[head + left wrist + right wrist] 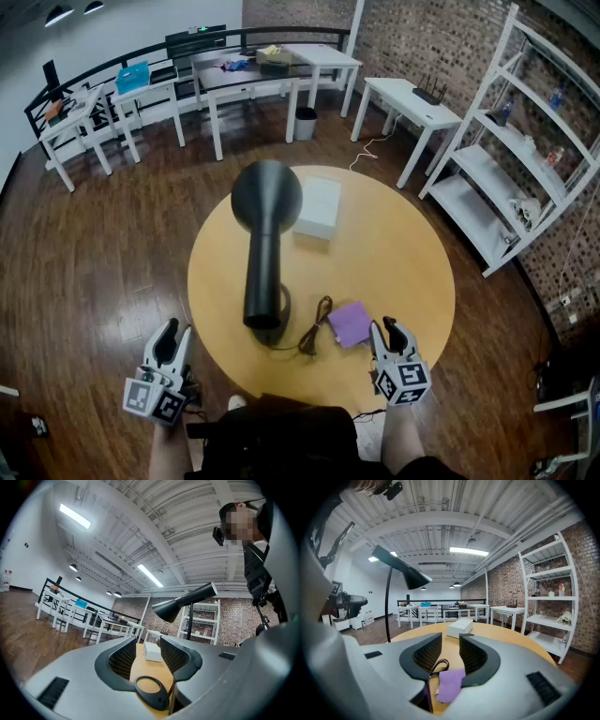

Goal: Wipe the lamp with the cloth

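Observation:
A black lamp [266,195] stands on the left half of the round wooden table [403,244], its shade leaning toward the far side. The purple cloth [350,324] lies flat near the table's front edge, beside the lamp's coiled cord [314,336]. My right gripper [387,330] hovers just right of the cloth, open. In the right gripper view the cloth [451,684] lies on the table under the open right gripper [451,653], not pinched. My left gripper [167,337] is off the table's front left edge, open and empty. The left gripper view shows the lamp [185,603] beyond the left gripper [149,654].
A white box [319,207] sits on the table behind the lamp. White shelving [525,159] stands at the right. White tables [272,70] and a bin [306,123] line the back of the room.

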